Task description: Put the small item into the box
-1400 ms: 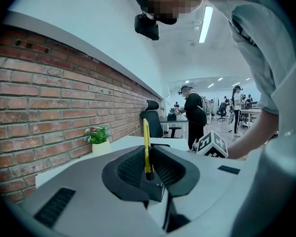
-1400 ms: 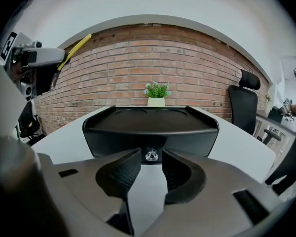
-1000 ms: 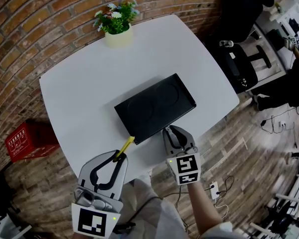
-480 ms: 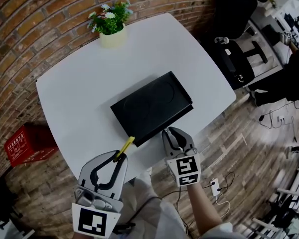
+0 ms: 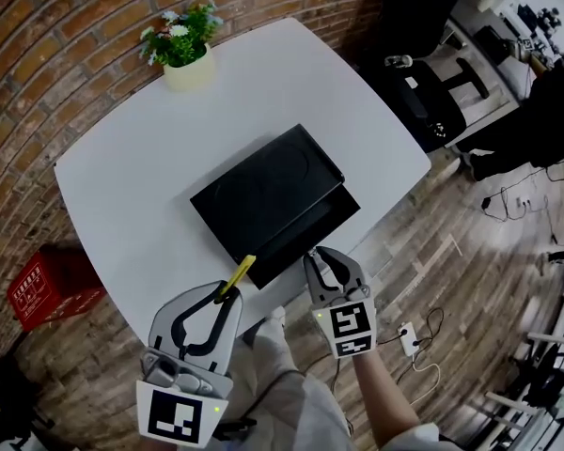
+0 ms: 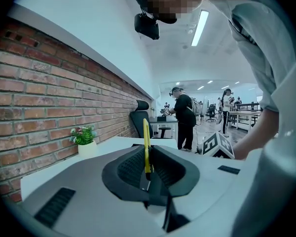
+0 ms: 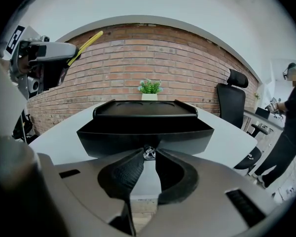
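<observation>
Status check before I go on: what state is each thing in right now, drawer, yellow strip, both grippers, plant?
Drawer: partly out of the black box.
Right gripper: shut on the drawer knob.
Left gripper: shut on the yellow strip.
Yellow strip: held in the air, outside the drawer.
Potted plant: upright.

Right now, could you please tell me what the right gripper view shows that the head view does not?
Only the right gripper view shows the right gripper shut on the small knob on the drawer front. Only the head view shows the red crate on the floor and that gripper's own marker cube. Both show the black box, the potted plant, the white table, and the yellow strip clamped in the left gripper.
</observation>
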The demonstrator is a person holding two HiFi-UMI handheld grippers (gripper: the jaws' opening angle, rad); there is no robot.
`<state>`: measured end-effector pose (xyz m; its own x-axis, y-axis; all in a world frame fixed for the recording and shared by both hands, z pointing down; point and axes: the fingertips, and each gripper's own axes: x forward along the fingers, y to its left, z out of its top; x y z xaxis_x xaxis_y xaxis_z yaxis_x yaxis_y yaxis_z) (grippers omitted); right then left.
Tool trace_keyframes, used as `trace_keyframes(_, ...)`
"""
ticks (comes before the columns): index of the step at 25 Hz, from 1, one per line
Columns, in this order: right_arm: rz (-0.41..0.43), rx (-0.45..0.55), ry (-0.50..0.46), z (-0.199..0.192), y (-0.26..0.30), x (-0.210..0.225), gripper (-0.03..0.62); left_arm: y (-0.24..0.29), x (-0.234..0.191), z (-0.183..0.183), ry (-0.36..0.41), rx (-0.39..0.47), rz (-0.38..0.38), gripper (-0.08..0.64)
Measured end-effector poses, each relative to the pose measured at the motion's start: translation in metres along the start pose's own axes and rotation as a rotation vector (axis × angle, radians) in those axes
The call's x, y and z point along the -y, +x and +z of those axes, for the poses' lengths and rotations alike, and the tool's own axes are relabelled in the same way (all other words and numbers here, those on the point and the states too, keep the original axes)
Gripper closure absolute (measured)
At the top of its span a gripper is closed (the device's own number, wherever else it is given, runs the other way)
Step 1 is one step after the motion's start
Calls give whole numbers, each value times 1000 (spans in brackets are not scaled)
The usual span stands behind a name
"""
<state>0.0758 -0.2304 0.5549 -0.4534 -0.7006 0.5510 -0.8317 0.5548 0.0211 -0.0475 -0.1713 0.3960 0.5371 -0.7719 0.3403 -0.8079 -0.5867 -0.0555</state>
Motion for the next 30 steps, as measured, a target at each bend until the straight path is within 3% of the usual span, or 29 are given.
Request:
trace_keyframes(11,-47,-44,5,-28,-39,5,497,8,24,7,49,17,-94,494)
trace_keyframes(21,-78,-40,76,-44,-52,6,497,7,39,10,65,27,-115,494)
trace_keyframes(26,-86,-14,117,-37,-58,6,497,2,41,18,82,30,-114,494)
trace_keyframes(30,-149,34,105,-19,-80,16,497,-4,44,34,98,53,-120,494)
